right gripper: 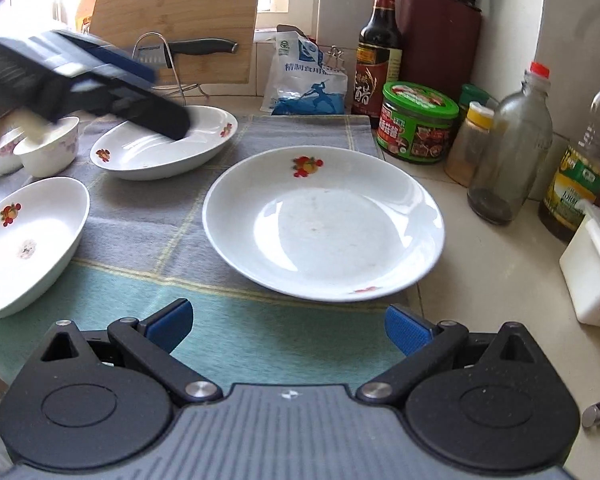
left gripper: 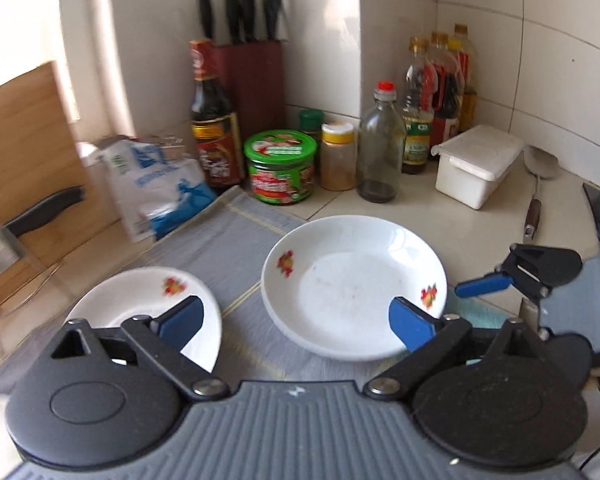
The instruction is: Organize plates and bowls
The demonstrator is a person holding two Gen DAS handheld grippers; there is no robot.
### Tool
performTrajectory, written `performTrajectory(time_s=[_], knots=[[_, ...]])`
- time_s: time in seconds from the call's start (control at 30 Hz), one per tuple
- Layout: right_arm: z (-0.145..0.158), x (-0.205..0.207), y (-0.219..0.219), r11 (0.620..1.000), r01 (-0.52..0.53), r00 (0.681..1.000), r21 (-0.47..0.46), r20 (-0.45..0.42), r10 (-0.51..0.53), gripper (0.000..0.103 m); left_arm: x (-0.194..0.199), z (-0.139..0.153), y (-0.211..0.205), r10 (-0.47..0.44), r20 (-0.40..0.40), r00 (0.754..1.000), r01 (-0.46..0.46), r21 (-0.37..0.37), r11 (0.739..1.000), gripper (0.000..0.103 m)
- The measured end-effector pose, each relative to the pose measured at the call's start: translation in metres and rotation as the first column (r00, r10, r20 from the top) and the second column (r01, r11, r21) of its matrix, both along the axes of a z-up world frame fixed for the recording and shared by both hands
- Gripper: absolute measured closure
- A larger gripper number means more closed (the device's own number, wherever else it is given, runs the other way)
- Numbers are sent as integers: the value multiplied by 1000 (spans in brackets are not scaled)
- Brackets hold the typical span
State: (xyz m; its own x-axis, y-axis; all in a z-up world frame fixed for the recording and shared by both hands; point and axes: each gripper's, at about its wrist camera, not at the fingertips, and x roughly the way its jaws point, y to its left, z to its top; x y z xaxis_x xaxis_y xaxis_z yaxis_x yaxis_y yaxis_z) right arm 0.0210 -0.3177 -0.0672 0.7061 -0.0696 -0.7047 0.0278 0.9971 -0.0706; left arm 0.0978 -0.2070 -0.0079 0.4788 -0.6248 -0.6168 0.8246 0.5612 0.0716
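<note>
Jaws of both grippers (left (left gripper: pixel 296 320), right (right gripper: pixel 288 326)) gape wide, holding nothing.

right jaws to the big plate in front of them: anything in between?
Nothing. In the right wrist view only bare green-and-grey cloth lies between the open right gripper and the big plate.

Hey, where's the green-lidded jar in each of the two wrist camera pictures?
Left wrist view: green-lidded jar, centre, behind the big plate.
Right wrist view: green-lidded jar, upper right, beyond the same plate.
Shared landmark: dark sauce bottle just left of it.
</note>
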Motion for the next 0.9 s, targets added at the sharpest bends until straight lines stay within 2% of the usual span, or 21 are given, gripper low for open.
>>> performTrajectory(time_s=[0.13,0.3,0.5,0.77,0.9], knots=[[6,3,21,1000,19,1000,-5,-8,-19,0,-27,-2,32,53,50,997,-52,-17,998,4],[5,10,44,999,18,999,-33,-48,-19,0,-53,-7,73,156,61,986,-155,-25,988,4],[9,15,64,1000,-1,999,16,-44,2,0,-71,-16,121,267,4,964,-266,-34,963,4],[15,25,85,994,-21,999,103,-28,24,0,-98,-26,174,307,14,952,-307,18,951,4],[14,31,95,992,-23,999,126,-36,28,0,-104,-38,196,309,-38,950,-308,29,951,4]])
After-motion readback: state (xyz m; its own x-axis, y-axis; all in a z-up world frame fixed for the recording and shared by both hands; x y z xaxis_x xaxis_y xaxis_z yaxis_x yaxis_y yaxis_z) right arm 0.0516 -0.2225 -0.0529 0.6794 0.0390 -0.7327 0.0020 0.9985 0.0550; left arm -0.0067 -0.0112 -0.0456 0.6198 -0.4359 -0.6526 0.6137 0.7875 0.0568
